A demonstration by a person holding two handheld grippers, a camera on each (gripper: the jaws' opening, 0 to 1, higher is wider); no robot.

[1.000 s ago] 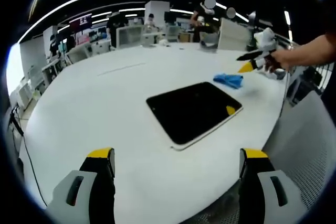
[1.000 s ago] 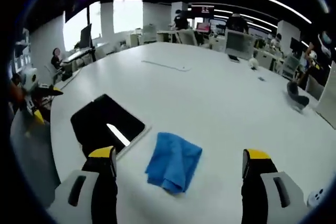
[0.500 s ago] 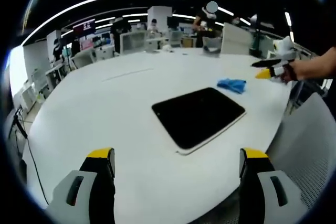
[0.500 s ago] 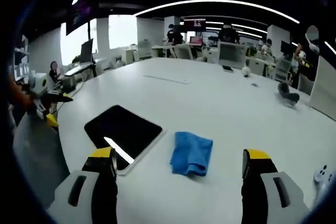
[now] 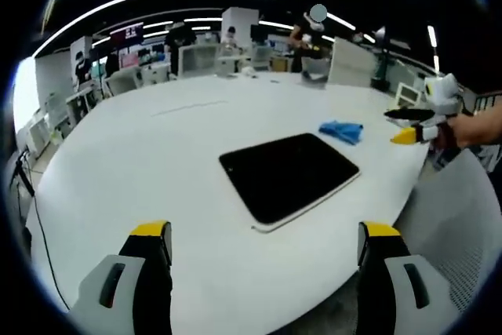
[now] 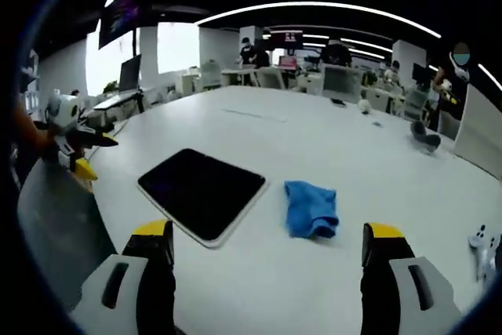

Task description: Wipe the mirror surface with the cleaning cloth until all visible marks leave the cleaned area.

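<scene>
One blue cloth (image 6: pixel 311 209) lies in a soft, crumpled heap on the white desk (image 6: pixel 369 162). It looks light and floppy, so it should squash flat and bend any way it is pushed. The best place to pinch it is probably the raised bunch in the middle, where the folds stand up from the desk. A flat edge would be harder to catch.

Just beside the cloth, but not touching it, lies the mirror (image 6: pixel 202 191). It is a dark, flat slab with a pale rim and rounded corners. It looks hard, smooth and easy to break, and it may slide on the slick desk when it is rubbed. Holding down one edge might keep it in place. No marks on it can be made out from here.

The right gripper (image 6: pixel 267 253) hangs above the near edge of the desk, its fingers spread wide with nothing between them. The left gripper (image 5: pixel 267 253) has wide, empty fingers too. In its view, the mirror (image 5: pixel 289 174) lies ahead and the cloth (image 5: pixel 341 131) beyond it.
</scene>
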